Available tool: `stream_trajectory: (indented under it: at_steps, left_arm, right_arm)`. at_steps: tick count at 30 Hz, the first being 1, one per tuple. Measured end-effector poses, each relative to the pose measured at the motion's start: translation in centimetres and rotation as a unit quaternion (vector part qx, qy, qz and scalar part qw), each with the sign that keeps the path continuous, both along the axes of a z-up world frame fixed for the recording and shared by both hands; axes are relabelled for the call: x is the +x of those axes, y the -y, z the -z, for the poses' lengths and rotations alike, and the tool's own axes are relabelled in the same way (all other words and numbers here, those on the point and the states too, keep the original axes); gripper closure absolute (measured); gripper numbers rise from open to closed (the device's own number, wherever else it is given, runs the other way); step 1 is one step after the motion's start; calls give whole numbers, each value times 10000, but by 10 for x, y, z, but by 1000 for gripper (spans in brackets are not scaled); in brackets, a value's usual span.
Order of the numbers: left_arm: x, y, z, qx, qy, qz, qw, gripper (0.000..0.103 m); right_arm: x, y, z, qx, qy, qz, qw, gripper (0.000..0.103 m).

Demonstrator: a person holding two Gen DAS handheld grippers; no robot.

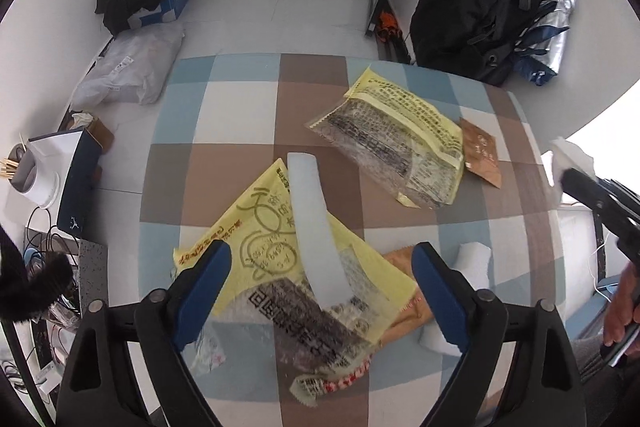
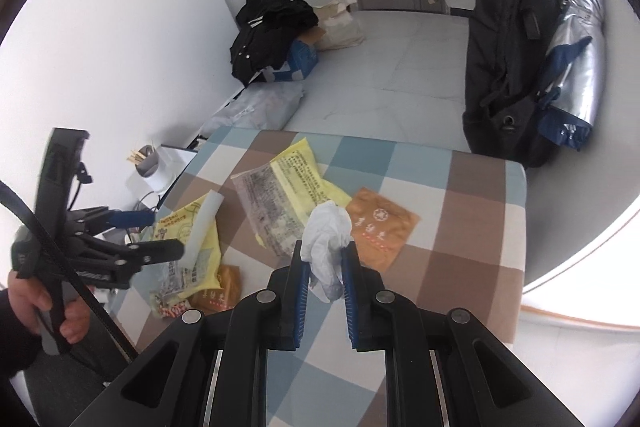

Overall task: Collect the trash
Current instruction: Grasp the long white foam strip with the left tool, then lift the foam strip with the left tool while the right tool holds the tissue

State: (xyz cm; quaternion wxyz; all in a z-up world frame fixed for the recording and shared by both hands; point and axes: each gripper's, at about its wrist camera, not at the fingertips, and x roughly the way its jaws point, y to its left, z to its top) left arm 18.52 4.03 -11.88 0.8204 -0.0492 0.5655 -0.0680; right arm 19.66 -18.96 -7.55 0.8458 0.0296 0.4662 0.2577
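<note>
At lower left, the left claw (image 1: 322, 293) hangs released over the yellow wrapper (image 1: 280, 247) on the checked tabletop (image 1: 224, 179); closing could snag only the white strip (image 1: 316, 231). At lower centre of the right view, the right claw (image 2: 325, 261) is clenched on a crumpled tissue (image 2: 326, 239), which might slip free.

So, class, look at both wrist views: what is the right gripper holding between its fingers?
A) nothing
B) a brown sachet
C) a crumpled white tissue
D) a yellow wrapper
C: the right gripper is shut on the crumpled white tissue, lifted above the checked table.
</note>
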Motion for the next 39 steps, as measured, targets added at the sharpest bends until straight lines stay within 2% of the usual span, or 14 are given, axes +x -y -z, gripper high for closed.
stream_trajectory:
  at_steps: [6, 7, 8, 13, 15, 16, 17, 21, 23, 29, 36, 39]
  left_arm:
    - [7, -7, 9, -162, 16, -185, 9997, 17]
    - [9, -8, 10, -249, -7, -243, 9994, 20]
    - [11, -7, 11, -291, -17, -274, 9992, 28]
    - [12, 10, 15, 287, 61, -61, 9996, 34]
    - [10, 15, 16, 402, 61, 52, 9992, 45]
    - [10, 17, 17, 464, 48, 100, 9989, 53]
    - [9, 20, 19, 500, 8, 177, 9986, 66]
    - [6, 22, 20, 556, 60, 298, 9980, 75]
    - [5, 19, 20, 571, 88, 243, 9980, 89]
    - [6, 11, 18, 126, 38, 140, 9998, 92]
    - [2, 12, 11, -130, 119, 18, 9998, 93]
    - [1, 10, 6, -383, 162, -78, 9991, 93]
  right_arm:
    - [0, 4, 0, 5, -12, -6, 10000, 88]
    - [0, 4, 0, 16, -19, -14, 10000, 88]
    - [1, 3, 0, 26, -26, -25, 10000, 88]
    - [2, 0, 1, 61, -66, -86, 9999, 88]
    - [3, -2, 1, 68, -72, -109, 9999, 88]
    - [2, -3, 1, 72, -71, -122, 9999, 88]
    - [3, -5, 1, 84, -74, -134, 9998, 88]
    - [2, -7, -2, 102, -40, -170, 9998, 88]
    - [2, -8, -2, 125, -33, -172, 9998, 87]
    - [1, -6, -3, 122, -12, -145, 9998, 87]
    - [-2, -5, -2, 108, -37, -127, 9999, 86]
    - [-2, -5, -1, 105, -65, -103, 9999, 85]
